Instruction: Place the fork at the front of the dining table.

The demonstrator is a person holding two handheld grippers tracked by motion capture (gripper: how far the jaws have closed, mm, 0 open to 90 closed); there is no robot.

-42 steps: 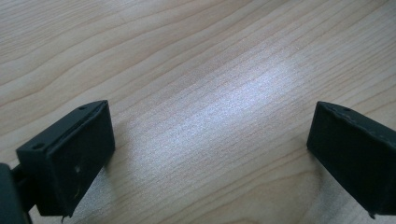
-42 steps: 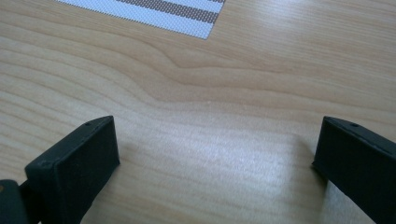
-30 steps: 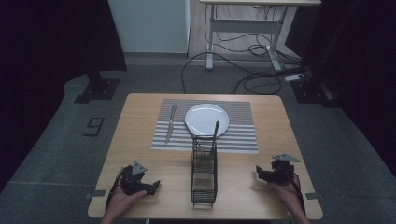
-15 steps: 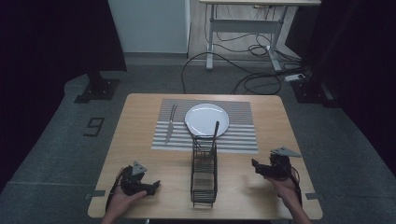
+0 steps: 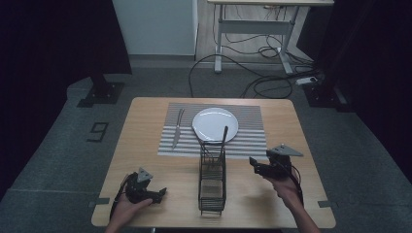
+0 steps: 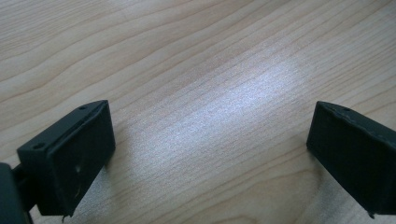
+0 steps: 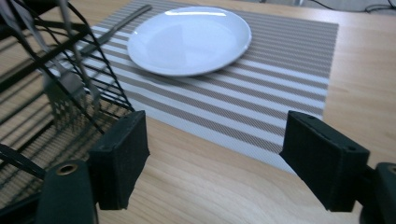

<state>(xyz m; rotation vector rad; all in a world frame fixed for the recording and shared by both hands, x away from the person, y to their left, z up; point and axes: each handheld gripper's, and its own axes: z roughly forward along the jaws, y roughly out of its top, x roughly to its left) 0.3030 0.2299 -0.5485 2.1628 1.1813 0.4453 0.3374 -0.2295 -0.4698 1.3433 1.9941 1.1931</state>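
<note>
A black wire rack (image 5: 212, 180) stands on the wooden table (image 5: 145, 121) near its front edge, with a fork (image 5: 224, 138) leaning upright inside it. In the right gripper view the fork (image 7: 65, 91) hangs behind the rack's wires (image 7: 100, 70). My right gripper (image 5: 253, 164) hovers just right of the rack, pointing toward it. The right gripper (image 7: 215, 140) is open; its jaws have just been closing a little with nothing between them. My left gripper (image 5: 160, 193) rests at the front left. The left gripper (image 6: 210, 140) is open over bare wood.
Behind the rack, a striped placemat (image 5: 248, 138) carries a white plate (image 5: 215, 123) and a metal utensil (image 5: 177, 129) to the plate's left. The plate (image 7: 189, 39) lies ahead of my right jaws. Floor cables (image 5: 252, 85) and a desk frame (image 5: 252, 29) are beyond the table.
My right gripper has lifted off the table and moved left toward the rack, its jaws a little narrower. The left gripper has stayed where it was.
</note>
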